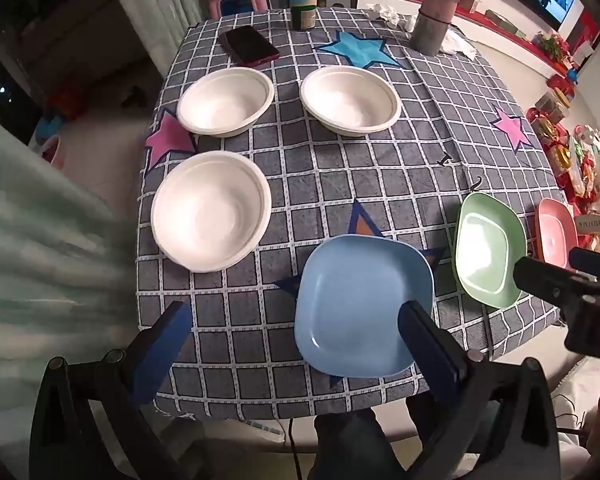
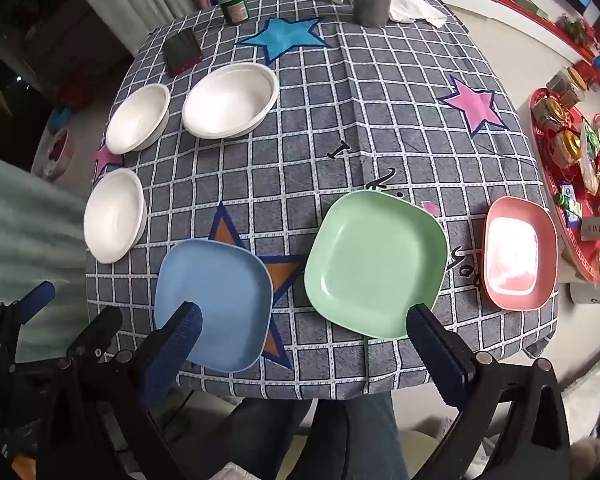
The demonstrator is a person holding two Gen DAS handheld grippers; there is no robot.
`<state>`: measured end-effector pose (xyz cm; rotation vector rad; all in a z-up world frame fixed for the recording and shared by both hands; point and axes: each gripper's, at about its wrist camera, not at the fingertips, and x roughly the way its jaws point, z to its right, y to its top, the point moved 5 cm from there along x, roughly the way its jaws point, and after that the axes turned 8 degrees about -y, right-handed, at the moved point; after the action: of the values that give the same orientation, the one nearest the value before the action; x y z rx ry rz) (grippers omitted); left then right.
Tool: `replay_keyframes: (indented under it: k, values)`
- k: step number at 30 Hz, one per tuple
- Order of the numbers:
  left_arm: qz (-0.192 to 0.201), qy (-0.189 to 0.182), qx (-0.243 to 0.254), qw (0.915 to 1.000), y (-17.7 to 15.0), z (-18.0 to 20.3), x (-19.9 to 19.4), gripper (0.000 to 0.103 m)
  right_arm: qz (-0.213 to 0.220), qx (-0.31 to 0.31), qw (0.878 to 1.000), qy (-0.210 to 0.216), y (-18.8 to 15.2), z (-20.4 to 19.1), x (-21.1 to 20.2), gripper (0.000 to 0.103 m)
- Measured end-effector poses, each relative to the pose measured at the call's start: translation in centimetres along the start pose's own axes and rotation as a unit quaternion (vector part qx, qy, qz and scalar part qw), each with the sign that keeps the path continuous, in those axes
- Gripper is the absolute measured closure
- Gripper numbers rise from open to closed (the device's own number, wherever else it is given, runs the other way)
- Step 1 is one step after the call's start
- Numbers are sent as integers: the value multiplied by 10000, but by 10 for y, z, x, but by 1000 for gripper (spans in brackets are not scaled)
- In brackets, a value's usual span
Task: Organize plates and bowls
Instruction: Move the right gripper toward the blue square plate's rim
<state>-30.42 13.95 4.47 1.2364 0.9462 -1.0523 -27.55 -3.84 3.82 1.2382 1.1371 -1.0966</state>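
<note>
Both tools hang above the near edge of the bench (image 2: 380,120), which is covered in a checked cloth with stars. The left tool (image 1: 296,332) has its fingers spread wide with nothing between them, and so does the right tool (image 2: 304,334).

Three white bowls sit apart on the left side: the near bowl (image 1: 211,210), the far left bowl (image 1: 225,102) and the far middle bowl (image 1: 350,100). Along the near edge lie a blue plate (image 2: 214,306), a green plate (image 2: 376,264) and a pink plate (image 2: 518,252), side by side and not touching.

At the far end stand a phone (image 1: 249,45), a bottle (image 1: 303,3) and a flask (image 1: 436,10).
</note>
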Motion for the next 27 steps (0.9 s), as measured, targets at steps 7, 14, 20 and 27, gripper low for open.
replay_keyframes:
  k: [7, 14, 20, 27]
  values:
    - [-69, 24, -72, 9999, -6, -5, 4, 0, -182, -33, 9997, 183, -1, -8, 3, 0]
    - [-174, 47, -59, 9998, -10, -7, 9, 0, -246, -88, 9996, -103, -9, -9, 14, 0]
    - [-227, 58, -35, 9997, -10, -7, 12, 0, -362, -37, 9993, -114, -10, -7, 17, 0]
    - [-287, 52, -45, 9996, -10, -7, 16, 0, -374, -20, 9993, -74, -9, -8, 19, 0]
